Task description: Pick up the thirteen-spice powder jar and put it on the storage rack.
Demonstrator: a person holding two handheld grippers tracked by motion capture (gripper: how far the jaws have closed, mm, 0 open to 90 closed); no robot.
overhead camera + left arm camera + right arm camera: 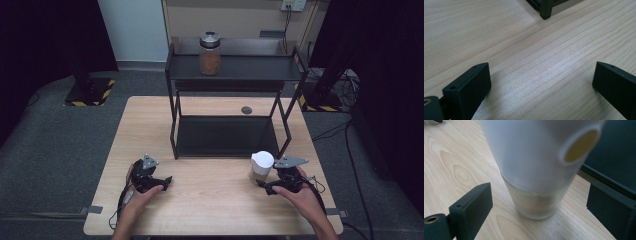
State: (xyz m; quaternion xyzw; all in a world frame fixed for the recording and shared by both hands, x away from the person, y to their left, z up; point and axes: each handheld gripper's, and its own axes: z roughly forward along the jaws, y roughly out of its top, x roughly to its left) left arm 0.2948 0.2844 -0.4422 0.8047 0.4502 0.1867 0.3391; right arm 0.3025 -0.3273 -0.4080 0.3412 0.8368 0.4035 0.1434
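Note:
A clear jar with a white spouted lid (261, 165) stands upright on the wooden table (210, 205), just in front of the rack's lower shelf. In the right gripper view the same jar (536, 170) rises between the two black jaws, with a gap on each side; its glass base holds pale powder. My right gripper (265, 186) is open at the jar's near side. My left gripper (165, 181) rests low at the table's front left, open, with bare wood between its fingers (469, 87). A second jar with brown contents and a metal lid (210, 54) stands on the rack's top shelf.
A black two-tier metal rack (235, 75) stands at the middle and back of the table; one rack foot (546, 11) lies ahead of my left gripper. A small dark disc (246, 110) lies behind the rack. Cables trail from both grippers toward the near edge.

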